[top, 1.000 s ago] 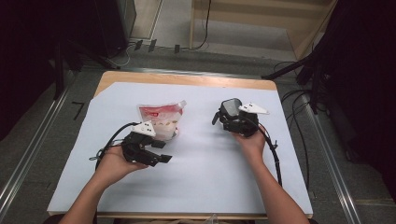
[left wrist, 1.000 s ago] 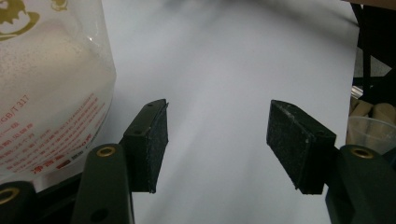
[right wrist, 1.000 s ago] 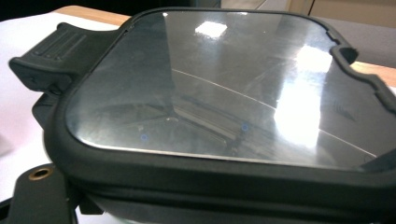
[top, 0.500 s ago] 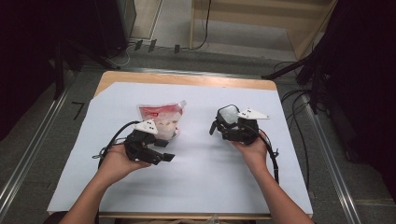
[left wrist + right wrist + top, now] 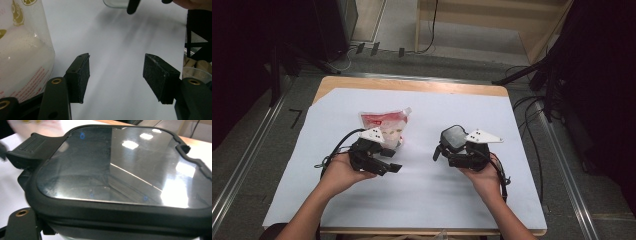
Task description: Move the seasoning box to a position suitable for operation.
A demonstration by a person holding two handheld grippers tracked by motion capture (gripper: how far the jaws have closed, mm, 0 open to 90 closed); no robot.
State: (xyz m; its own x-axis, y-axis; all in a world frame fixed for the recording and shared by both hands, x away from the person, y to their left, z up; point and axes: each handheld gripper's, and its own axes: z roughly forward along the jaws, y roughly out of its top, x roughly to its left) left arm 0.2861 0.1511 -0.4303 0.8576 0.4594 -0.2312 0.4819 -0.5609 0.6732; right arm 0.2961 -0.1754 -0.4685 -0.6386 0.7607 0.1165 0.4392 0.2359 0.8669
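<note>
Lidded container point(image 5: 454, 136) sits held in the right tongs point(image 5: 447, 150), its dark glassy lid point(image 5: 112, 167) facing up and close before that camera, raised off the tabletop point(image 5: 422, 200). Across from it the left tongs point(image 5: 116, 72) stand wide with nothing between the pads, the food pouch point(image 5: 387, 125) just beside their left jaw. Judging by this, the container lies to the left tongs' right, well apart.
</note>
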